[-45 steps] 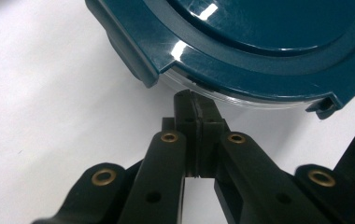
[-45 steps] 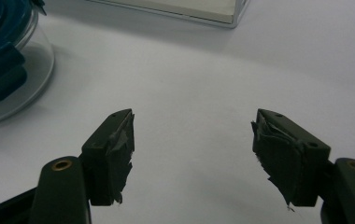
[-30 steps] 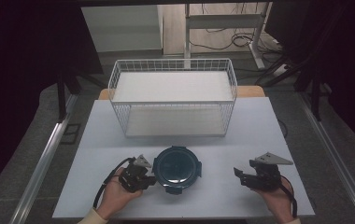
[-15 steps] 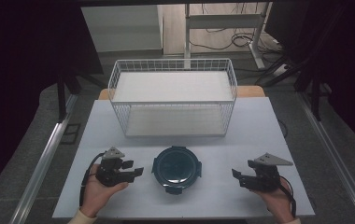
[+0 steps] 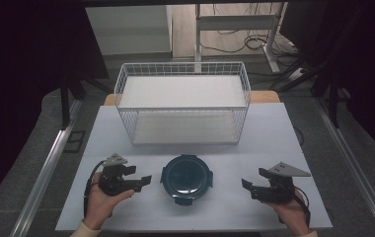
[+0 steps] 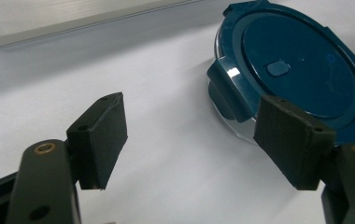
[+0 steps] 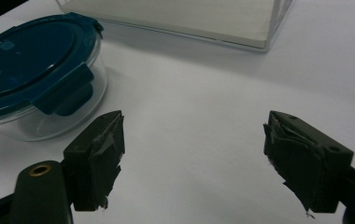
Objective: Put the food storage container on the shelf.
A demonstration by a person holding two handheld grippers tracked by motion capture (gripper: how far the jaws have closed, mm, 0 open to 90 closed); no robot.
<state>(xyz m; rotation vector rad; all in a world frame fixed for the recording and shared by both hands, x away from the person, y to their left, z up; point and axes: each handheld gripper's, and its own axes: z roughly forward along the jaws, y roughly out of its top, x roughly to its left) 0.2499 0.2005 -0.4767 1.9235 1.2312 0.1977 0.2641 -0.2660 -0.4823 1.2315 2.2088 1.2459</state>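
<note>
A round clear container with a dark blue clip-on lid [image 5: 186, 177] [image 6: 297, 74] [image 7: 35, 79] sits near the front middle of the white table [image 5: 274, 138]. My left gripper [image 5: 144, 180] [image 6: 192, 140] rests on the table just left of it, open, jaws empty and pointing at the container. My right gripper [image 5: 247, 186] [image 7: 192, 158] is at the right front, a hand's width from the container, open and empty, aimed left.
A white wire basket [image 5: 183, 101] with a pale board inside stands behind the container, mid-table. Table edges run close to both hands at the front. Dark floor, table legs and cables lie beyond the far edge.
My left gripper let go of the container's left side, swung out to the left, then came back a little toward it. The right gripper barely moved.
</note>
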